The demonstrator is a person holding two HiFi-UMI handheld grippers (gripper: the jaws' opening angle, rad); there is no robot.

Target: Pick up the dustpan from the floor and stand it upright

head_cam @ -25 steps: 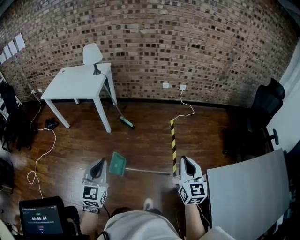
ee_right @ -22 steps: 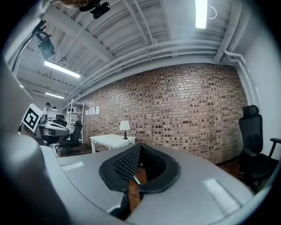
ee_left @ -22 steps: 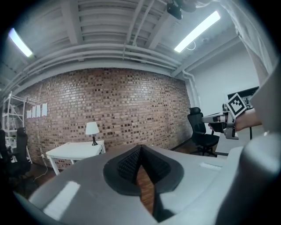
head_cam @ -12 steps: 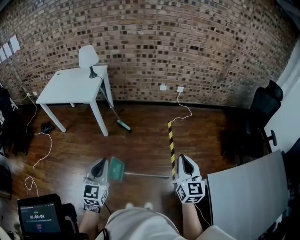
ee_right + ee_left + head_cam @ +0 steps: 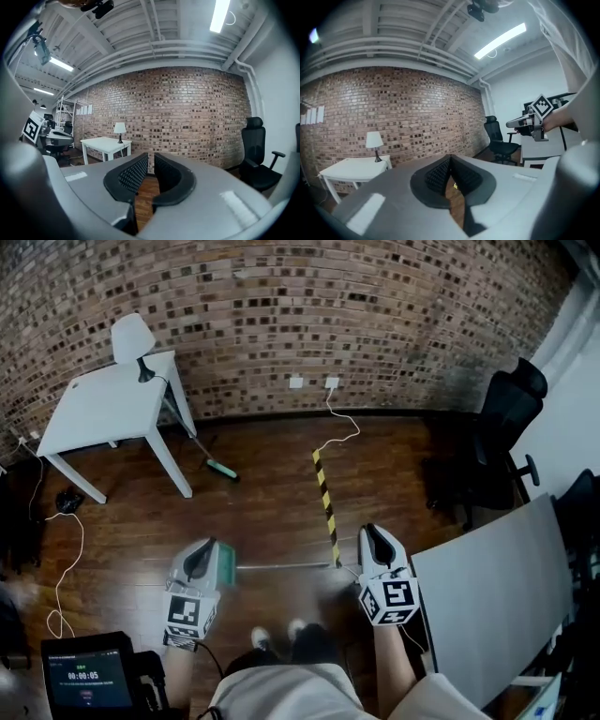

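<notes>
Change: dustpan (image 5: 226,564) now closer underfoot, lying flat on the floor (image 5: 281,507).
Right gripper (image 5: 375,542): empty, jaws just parting.
Left gripper (image 5: 200,556): closed, empty.
Meaning: grasp likely next.

The teal-green plastic dustpan with a long, thin grey handle (image 5: 226,566) lies flat on the dark wooden floor (image 5: 281,512), near and about mid-room. The pan is at the left end. The handle runs straight to the right, ending by the near end of the yellow-and-black striped tape (image 5: 324,502). The pan looks blurred and partly covered, so its mouth's direction is unclear.
</notes>
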